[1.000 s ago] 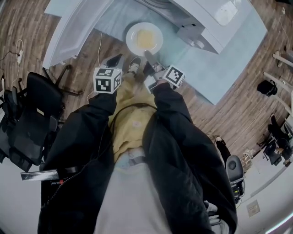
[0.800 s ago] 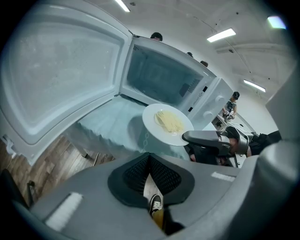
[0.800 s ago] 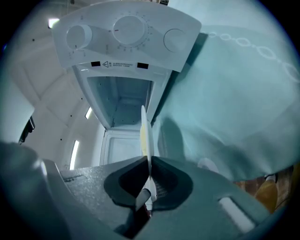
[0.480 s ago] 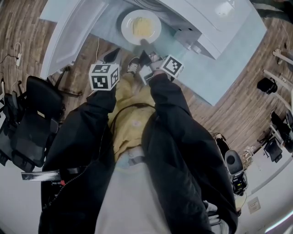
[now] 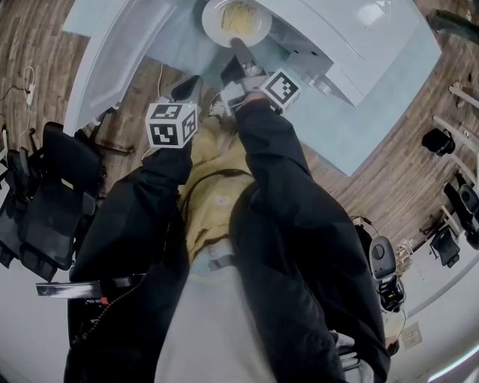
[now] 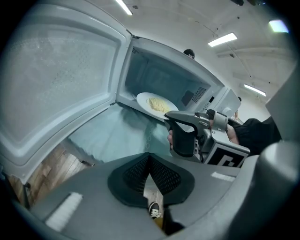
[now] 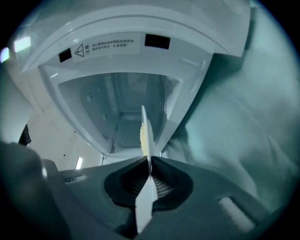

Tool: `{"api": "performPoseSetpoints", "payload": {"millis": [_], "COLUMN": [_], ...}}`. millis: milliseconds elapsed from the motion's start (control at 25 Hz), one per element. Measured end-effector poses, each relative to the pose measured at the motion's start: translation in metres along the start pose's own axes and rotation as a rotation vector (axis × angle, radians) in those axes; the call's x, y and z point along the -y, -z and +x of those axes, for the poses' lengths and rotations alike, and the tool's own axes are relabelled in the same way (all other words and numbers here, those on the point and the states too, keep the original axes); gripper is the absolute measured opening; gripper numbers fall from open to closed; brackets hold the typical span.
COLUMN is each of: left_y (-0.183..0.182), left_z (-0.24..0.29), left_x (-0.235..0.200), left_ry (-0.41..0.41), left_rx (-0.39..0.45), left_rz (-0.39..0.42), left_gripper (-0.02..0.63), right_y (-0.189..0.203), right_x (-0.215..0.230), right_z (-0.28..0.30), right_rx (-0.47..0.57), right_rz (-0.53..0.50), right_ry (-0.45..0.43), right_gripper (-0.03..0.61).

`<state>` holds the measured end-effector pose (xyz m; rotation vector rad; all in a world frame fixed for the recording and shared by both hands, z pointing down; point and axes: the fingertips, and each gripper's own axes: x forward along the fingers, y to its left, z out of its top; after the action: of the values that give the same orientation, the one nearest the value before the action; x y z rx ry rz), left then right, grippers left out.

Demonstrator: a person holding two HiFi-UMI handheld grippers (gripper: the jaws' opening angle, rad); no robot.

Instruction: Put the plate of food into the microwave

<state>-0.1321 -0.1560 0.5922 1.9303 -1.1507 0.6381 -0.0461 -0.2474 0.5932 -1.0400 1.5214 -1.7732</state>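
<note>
Pinching the plate (image 5: 212, 20) by its near rim, the right gripper (image 5: 237, 45) has jaws clamped tight, plate edge-on at the open microwave's (image 5: 340, 34) mouth; left gripper (image 5: 187, 87) hangs beside, jaws together on nothing

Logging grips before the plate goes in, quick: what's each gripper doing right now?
Left gripper: closed, empty.
Right gripper: closed on the rim of the plate.
</note>
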Motion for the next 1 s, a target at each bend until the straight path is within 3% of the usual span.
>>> {"api": "performPoseSetpoints", "payload": {"millis": [840, 1000], "left_y": [0.015, 0.014], "left_z": [-0.01, -0.011], "left_x": [-0.028, -0.025], "left_ry": [-0.042, -0.036], "left_rx": [-0.005, 0.0], "left_rz": [-0.044, -0.038], "left_gripper": [-0.003, -0.003], "right_y": [-0.041, -0.031], "right_x": [0.0, -0.006], "right_z": [0.039, 0.037], "right_rx": [0.151, 0.106], "right_rz": [0.04, 0.011], "right_ry": [0.006, -0.015], "right_gripper": [0.021, 0.077]}}
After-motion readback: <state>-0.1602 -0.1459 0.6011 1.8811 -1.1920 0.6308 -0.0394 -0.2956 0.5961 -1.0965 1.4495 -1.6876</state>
